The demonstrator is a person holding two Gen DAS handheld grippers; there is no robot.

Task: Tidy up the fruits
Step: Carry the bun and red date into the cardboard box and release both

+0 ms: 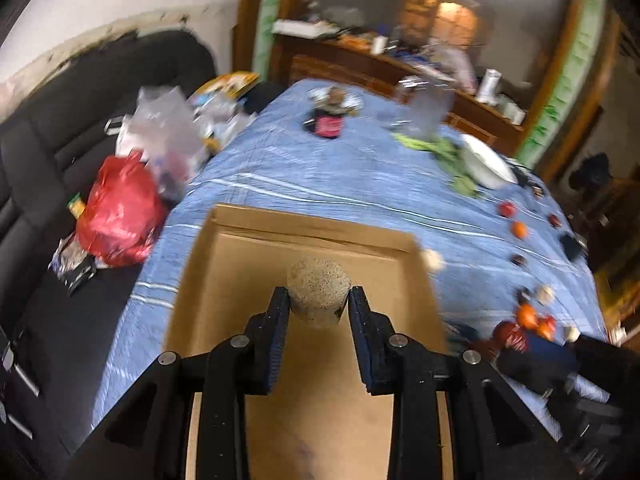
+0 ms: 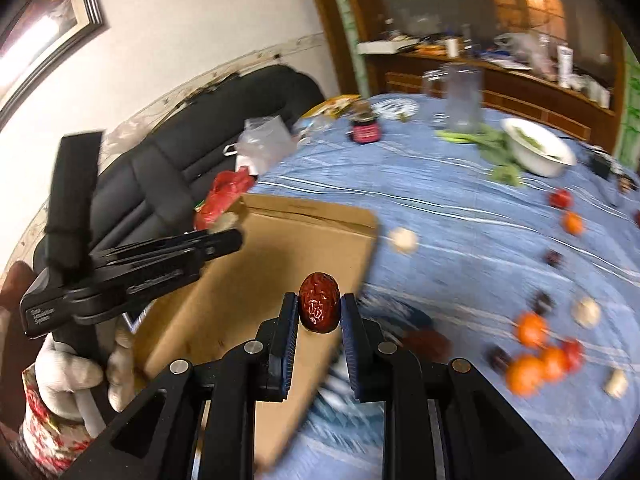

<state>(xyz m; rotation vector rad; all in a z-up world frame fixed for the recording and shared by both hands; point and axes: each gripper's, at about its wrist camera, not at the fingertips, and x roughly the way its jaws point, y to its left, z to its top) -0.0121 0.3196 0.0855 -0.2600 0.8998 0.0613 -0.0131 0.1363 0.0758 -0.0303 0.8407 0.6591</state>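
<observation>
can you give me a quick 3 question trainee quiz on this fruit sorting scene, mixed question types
1. True or false: the cardboard tray already holds several oranges.
2. What does the right gripper hold? A) an orange B) a wrinkled red date C) a green leaf
3. Fill in: the left gripper is shut on a pale, speckled ____ fruit.

Key
1. False: no oranges show in the tray; the oranges lie on the blue tablecloth.
2. B
3. round
</observation>
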